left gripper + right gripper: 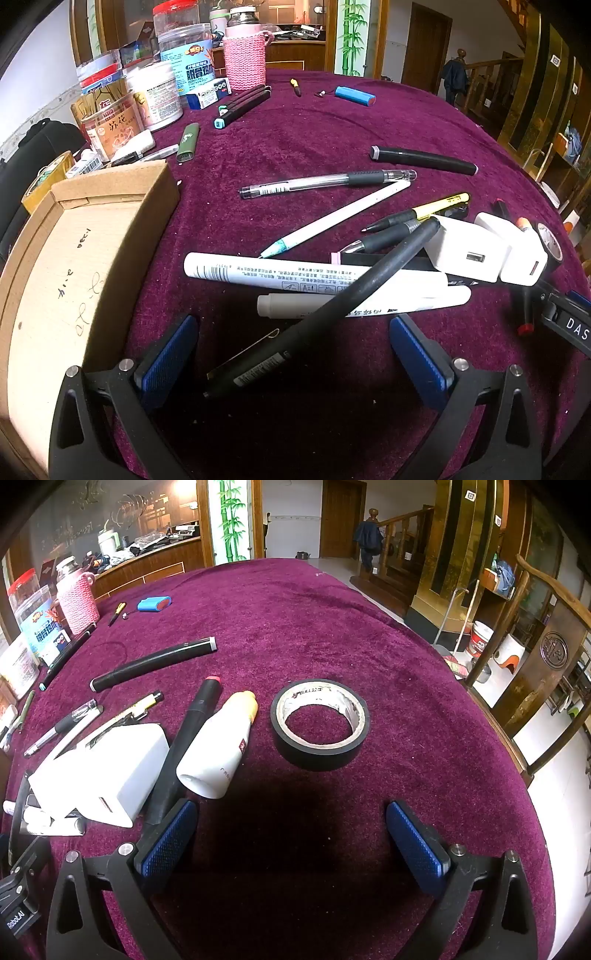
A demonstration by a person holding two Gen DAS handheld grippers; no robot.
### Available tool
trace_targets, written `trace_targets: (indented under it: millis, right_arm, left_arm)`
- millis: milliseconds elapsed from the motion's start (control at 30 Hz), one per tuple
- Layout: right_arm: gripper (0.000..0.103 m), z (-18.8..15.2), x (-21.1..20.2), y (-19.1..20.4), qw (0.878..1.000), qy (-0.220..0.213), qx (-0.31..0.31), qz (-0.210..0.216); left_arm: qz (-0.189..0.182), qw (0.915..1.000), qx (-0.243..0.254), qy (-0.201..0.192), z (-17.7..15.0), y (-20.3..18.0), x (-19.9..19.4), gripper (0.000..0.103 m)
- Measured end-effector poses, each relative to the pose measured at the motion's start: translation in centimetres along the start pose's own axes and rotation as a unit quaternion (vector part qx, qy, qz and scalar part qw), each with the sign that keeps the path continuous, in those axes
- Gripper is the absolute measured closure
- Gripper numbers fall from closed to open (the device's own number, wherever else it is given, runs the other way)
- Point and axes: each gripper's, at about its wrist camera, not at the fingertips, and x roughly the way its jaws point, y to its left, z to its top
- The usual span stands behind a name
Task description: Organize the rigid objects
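Observation:
Pens and markers lie scattered on a purple velvet tablecloth. In the left wrist view my left gripper is open, and a long black pen lies slanted between its blue pads without touching them. Two white markers lie under that pen. A white charger sits to the right. An open cardboard box stands at the left. In the right wrist view my right gripper is open over bare cloth. A roll of black tape lies just ahead of it. A white bottle and the white charger lie to its left.
Jars, tubs and a pink knitted flask crowd the far left of the table. A blue battery pack and a green lighter lie further back. The table edge curves at the right, with a wooden chair beyond it.

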Motion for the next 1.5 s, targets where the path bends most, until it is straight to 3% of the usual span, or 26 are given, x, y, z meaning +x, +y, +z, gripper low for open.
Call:
trace_targets:
  millis: [900, 1067, 1233, 1367, 1500]
  right_arm:
    - [0.001, 0.0, 0.1, 0.1, 1.0, -0.001, -0.006, -0.004]
    - [0.001, 0.2, 0.2, -0.4, 0.998, 0.02, -0.042, 0.033]
    - [0.001, 0.0, -0.4, -1.7, 0.997, 0.026, -0.022, 0.074]
    - [0.001, 0.3, 0.5, 0.2, 0.996, 0.04, -0.066, 0.034]
    - [0.001, 0.3, 0.7, -0.2, 0.997, 0.04, -0.06, 0.038]
  left_arm:
    - [-0.002, 1.0, -0.001, 0.001, 0.0, 0.0, 0.0, 0.0]
    - [-0.012, 0.9998, 0.011, 0.008, 0.0, 0.0, -0.1, 0.0]
    - [-0.018, 0.9994, 0.017, 0.024, -0.2, -0.2, -0.4, 0.0]
    - [-0.013, 0.999, 0.013, 0.04, -0.4, -0.3, -0.6, 0.0]
    - [-0.012, 0.9987, 0.008, 0.049, -0.4, -0.2, -0.6, 0.0]
